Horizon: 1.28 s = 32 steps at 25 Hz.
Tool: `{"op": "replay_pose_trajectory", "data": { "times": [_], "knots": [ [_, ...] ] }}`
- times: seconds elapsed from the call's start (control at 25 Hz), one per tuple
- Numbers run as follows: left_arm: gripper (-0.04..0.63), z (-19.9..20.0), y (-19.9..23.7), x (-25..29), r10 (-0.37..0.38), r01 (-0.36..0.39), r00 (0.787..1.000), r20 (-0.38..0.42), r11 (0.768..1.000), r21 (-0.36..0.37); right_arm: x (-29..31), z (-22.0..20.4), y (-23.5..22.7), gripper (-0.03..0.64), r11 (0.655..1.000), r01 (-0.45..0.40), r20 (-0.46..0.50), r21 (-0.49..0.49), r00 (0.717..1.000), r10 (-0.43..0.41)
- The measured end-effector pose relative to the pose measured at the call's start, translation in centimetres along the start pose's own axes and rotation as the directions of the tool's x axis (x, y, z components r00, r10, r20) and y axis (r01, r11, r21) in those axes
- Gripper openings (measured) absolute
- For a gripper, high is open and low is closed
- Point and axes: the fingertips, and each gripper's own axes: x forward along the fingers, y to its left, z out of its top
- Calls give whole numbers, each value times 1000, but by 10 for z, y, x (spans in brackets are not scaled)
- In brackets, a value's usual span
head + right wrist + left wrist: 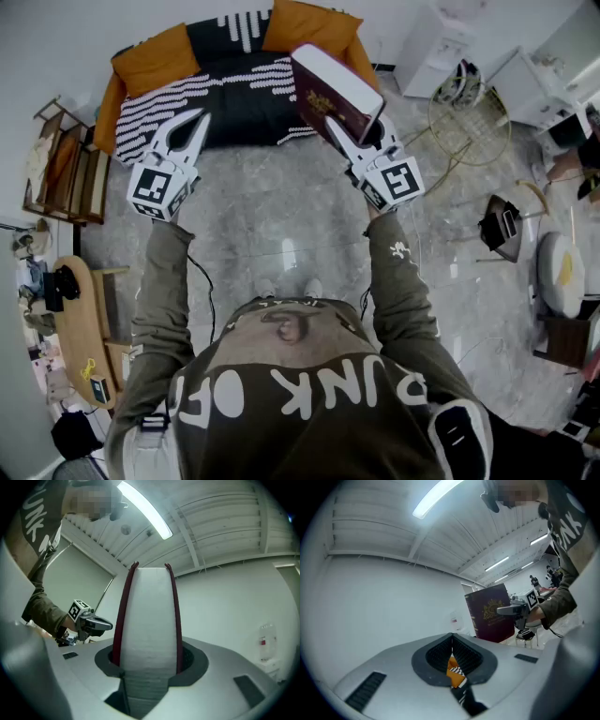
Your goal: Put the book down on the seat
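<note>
A dark red book with white page edges stands upright in my right gripper, whose jaws are shut on its lower end. It hangs in the air above the right half of the seat, a black sofa with white stripes and orange cushions. In the right gripper view the book's page edge fills the gap between the pads of the right gripper. My left gripper is held level over the sofa's left front and is shut with nothing in it. The left gripper view shows the book from the side.
A wooden rack stands left of the sofa and a round wooden table lies nearer on the left. A wire-frame round table, a dark chair and white cabinets are on the right. Grey marble floor lies under me.
</note>
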Motion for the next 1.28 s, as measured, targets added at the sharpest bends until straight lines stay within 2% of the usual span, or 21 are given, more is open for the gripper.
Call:
{"op": "replay_pose_trajectory", "data": {
  "times": [0.28, 0.52, 0.76, 1.28],
  "knots": [
    [5, 0, -5, 7, -1, 1, 1000, -1, 1000, 1, -4, -5, -6, 209, 1000, -2, -5, 9, 1000, 2],
    [5, 2, -13, 14, -7, 7, 1000, -1, 1000, 3, -4, -11, -3, 218, 998, -50, -16, 32, 999, 50],
    [5, 1, -12, 19, -12, 12, 1000, -7, 1000, 9, -3, -9, -7, 218, 998, -43, 1, 35, 999, 43],
    [5, 12, -35, 40, 26, -25, 999, -30, 1000, 18, -26, -13, -43, 217, 996, -79, 24, 42, 997, 78]
  ]
}}
